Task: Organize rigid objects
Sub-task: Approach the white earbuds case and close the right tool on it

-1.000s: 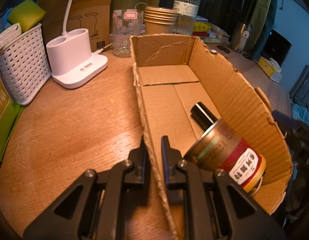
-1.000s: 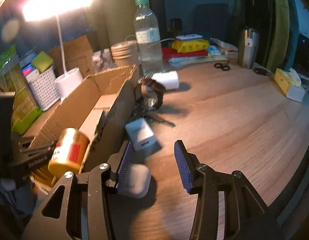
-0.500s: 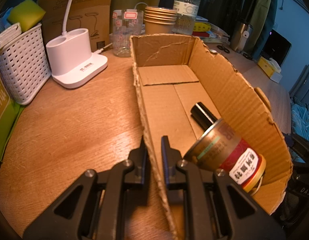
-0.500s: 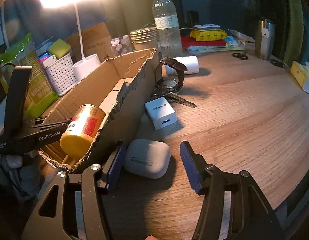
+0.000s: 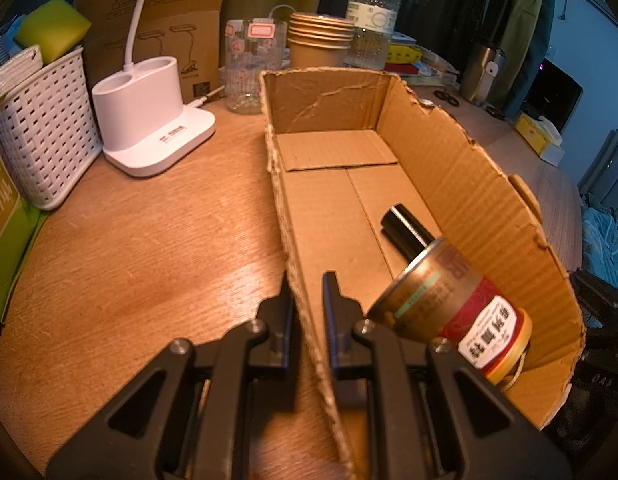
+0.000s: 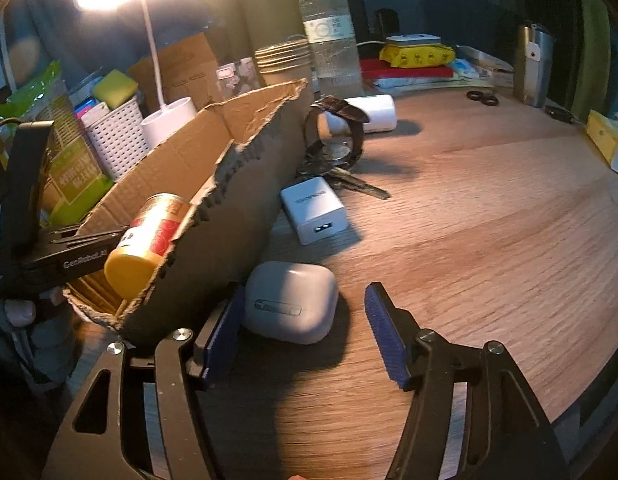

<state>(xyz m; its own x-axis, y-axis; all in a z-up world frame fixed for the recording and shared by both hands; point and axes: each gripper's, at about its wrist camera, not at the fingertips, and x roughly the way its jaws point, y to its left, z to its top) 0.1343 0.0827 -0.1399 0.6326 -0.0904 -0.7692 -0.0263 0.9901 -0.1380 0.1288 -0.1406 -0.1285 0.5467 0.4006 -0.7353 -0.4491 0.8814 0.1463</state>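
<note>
1. Fingers of your right gripper (image 6: pixel 305 334) stand wide apart around the grey earbud case (image 6: pixel 289 302) — the left pad (image 6: pixel 223 338) is close beside the case, the right pad (image 6: pixel 385 340) well clear of it. Nothing is gripped yet.
2. Your left gripper (image 5: pixel 307 320) is pinched together on the near side wall of the cardboard box (image 5: pixel 461 184), one finger outside and one inside, so it looks to be steadying the box.
3. Judged from this, the step in hand is picking up the earbud case to put it in the box. The next move calls for centring the case between the pads, closing on its smooth rounded sides without letting it squirt out, then lifting over the torn box wall beside it.
4. Inside the box a red-and-gold tea tin (image 5: pixel 449 304) with a yellow lid lies on its side at the near end, and a black cylinder (image 5: pixel 405 228) lies just beyond it; the far end is bare cardboard.
5. Outside the box, along its wall, you have a white USB charger (image 6: pixel 313 214), then keys (image 6: pixel 355 186) and a wristwatch (image 6: pixel 337 136) with a brown strap, and a white cylinder (image 6: pixel 373 114) further back — likely the remaining things to sort.
6. All this sits on a wooden table (image 6: pixel 489 240). At its back stand a water bottle (image 6: pixel 331 36), a stack of paper cups (image 5: pixel 321 42), a white desk lamp (image 5: pixel 149 120) that is lit, and a white lattice basket (image 5: pixel 41 128); a steel tumbler (image 6: pixel 535 66) stands far right. The room beyond is dim.
</note>
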